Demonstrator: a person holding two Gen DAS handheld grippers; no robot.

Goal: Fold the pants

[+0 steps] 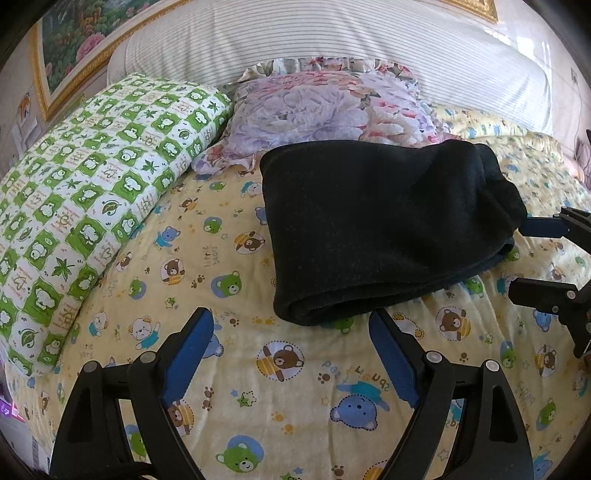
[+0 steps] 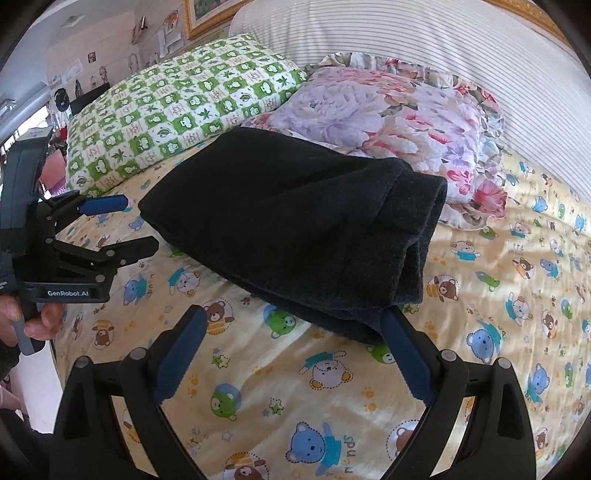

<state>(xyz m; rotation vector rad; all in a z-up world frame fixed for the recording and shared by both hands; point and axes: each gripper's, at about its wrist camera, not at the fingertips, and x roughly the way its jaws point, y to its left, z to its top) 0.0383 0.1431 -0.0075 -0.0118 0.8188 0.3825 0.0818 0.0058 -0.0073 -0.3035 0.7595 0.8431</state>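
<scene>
The black pants [image 1: 384,229] lie folded into a thick rectangle on the yellow bear-print bed sheet [image 1: 295,387]. My left gripper [image 1: 288,316] is open just short of the pants' near folded edge, with nothing between its fingers. In the right wrist view the pants [image 2: 295,229] fill the middle. My right gripper [image 2: 291,314] is open at their near corner, its right fingertip [image 2: 391,325] against the cloth. Each gripper shows in the other's view: the right gripper [image 1: 526,258] at the pants' right side, the left gripper [image 2: 136,223] at their left side, held by a hand [image 2: 40,321].
A green-and-white checked pillow [image 1: 92,199] and a floral pillow [image 1: 325,107] lie behind the pants against a striped headboard [image 1: 332,33]. A gold-framed painting [image 1: 74,48] hangs at the back left. The bed's left edge [image 2: 55,354] drops off beside the hand.
</scene>
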